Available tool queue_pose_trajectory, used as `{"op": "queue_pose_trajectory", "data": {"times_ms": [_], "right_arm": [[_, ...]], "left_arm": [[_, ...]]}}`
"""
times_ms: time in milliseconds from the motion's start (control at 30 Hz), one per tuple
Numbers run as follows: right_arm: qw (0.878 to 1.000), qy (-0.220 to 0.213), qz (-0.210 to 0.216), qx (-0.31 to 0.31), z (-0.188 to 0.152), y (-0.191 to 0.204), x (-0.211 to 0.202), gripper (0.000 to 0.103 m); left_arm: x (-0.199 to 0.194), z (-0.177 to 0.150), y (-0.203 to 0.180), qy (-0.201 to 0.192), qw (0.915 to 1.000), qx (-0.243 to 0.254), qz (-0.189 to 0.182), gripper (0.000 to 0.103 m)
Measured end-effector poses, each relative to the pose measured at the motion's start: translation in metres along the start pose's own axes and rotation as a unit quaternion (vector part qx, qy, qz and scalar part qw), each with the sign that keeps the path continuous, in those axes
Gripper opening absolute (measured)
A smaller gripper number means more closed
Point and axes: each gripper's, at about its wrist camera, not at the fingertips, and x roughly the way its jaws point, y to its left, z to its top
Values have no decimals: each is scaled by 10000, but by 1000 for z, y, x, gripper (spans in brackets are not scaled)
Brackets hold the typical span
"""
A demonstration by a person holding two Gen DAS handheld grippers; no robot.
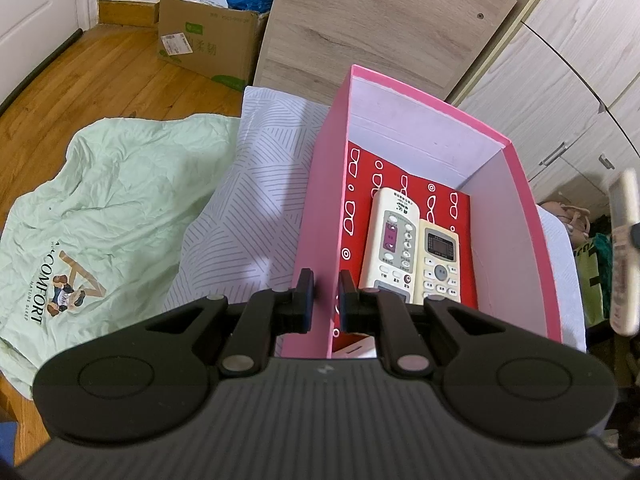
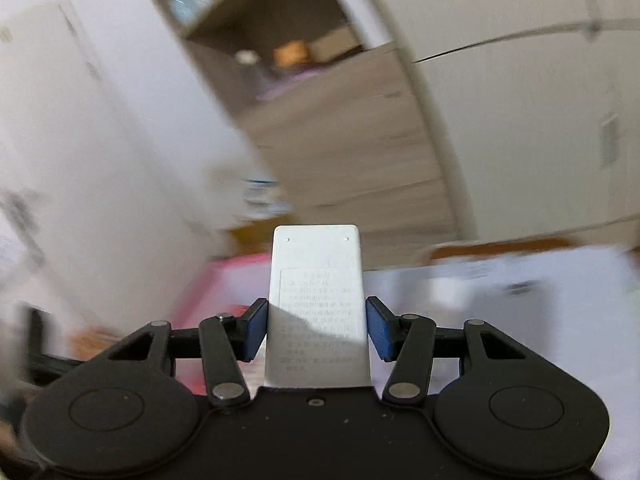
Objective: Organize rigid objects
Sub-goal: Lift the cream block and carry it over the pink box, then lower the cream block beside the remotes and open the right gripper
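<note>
Clamped narrow on the left side wall of the pink box (image 1: 516, 216), our left gripper (image 1: 325, 292) has one pad outside the wall and one inside, with the wall between them. On the right, our right gripper (image 2: 316, 326) holds a white remote (image 2: 316, 304) by its long edges, back face toward the camera, printed text showing and the far end sticking out past the blue pads (image 2: 256, 330). We see that same remote at the right edge of the left wrist view, blurred, raised beside the box and apart from it. Inside the box, on a red patterned lining (image 1: 362, 184), lie two more remotes side by side and touching: a cream remote (image 1: 390, 242) with a purple panel on the left, and a yellowish remote (image 1: 440, 262) with a small dark screen on the right, both face up and lengthwise along the box. The box sits on a pale striped sheet (image 1: 256, 184), with a light green quilt (image 1: 104, 208) bunched to its left. Farther back on the wood floor (image 1: 120, 84) stands a cardboard carton (image 1: 208, 44), next to a wood-grain cabinet (image 1: 376, 28). Our right wrist view is heavily blurred around the remote.
</note>
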Motion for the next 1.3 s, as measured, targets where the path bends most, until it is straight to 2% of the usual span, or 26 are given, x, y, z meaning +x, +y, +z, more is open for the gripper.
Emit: {"op": "queue_pose_trajectory", "data": {"times_ms": [100, 167, 333, 467, 533, 733, 900, 1067, 1233, 1300], "right_arm": [[9954, 426, 733, 445, -5, 18, 30, 58], [9910, 752, 893, 650, -13, 30, 55, 58], [9859, 1270, 828, 709, -28, 59, 110, 58], [9748, 1607, 775, 1340, -40, 57, 142, 58], [9705, 1711, 567, 1599, -46, 55, 157, 57], [9610, 1766, 10, 2127, -56, 45, 183, 58], [9355, 1828, 148, 3021, -61, 29, 202, 58], [9323, 1971, 12, 3032, -66, 32, 218, 58], [9194, 1988, -38, 3394, -71, 25, 224, 59], [9199, 1953, -67, 3401, -69, 25, 223, 59]], "left_arm": [[0, 0, 0, 4, 10000, -15, -14, 11], [0, 0, 1, 17, 10000, -51, -53, 11], [-1, 0, 2, 34, 9999, -87, -92, 11], [0, 1, 6, 60, 9997, -193, -160, 11], [0, 1, 6, 68, 9996, -197, -173, 11], [0, 0, 10, 65, 9996, -193, -212, 11], [1, 1, 12, 75, 9994, -218, -255, 12], [2, 0, 12, 66, 9995, -193, -258, 12], [2, 0, 12, 71, 9994, -203, -270, 12], [2, 0, 11, 70, 9994, -195, -266, 12]]}}
